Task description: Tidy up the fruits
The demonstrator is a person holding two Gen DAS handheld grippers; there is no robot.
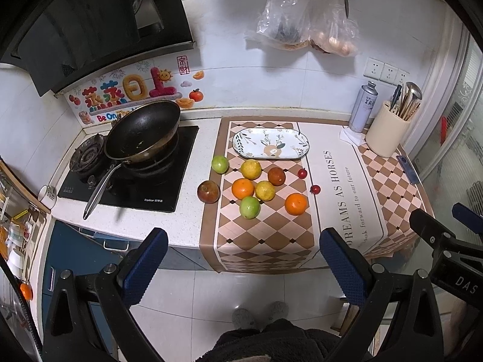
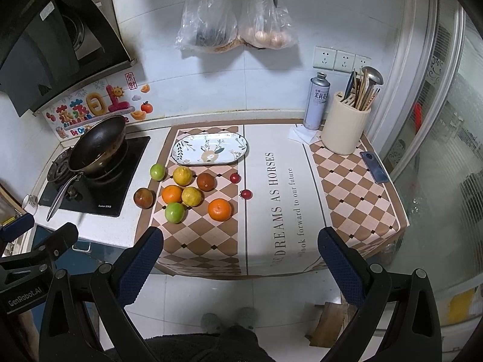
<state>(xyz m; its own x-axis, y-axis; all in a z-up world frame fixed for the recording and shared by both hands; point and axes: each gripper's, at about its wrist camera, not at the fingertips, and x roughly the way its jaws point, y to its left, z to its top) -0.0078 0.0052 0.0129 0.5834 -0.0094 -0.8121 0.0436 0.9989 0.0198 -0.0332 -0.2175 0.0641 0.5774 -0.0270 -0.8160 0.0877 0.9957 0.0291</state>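
Observation:
Several fruits lie loose on the checkered mat: two oranges (image 1: 295,204) (image 1: 242,188), two green fruits (image 1: 250,207), two yellow ones (image 1: 251,169), two dark red-brown ones (image 1: 208,191) and two small red ones (image 1: 315,189). An empty oval floral plate (image 1: 270,143) sits behind them. The same group shows in the right wrist view, with an orange (image 2: 220,209) nearest and the plate (image 2: 210,148) behind. My left gripper (image 1: 243,261) is open and empty, held back off the counter's front edge. My right gripper (image 2: 240,259) is open and empty too, to the right.
A black wok (image 1: 142,131) sits on the stove at left, its handle pointing toward me. A utensil holder (image 1: 388,132), a spray can (image 1: 363,107) and a phone (image 1: 407,169) stand at the right end. Bags (image 1: 305,21) and scissors hang on the wall.

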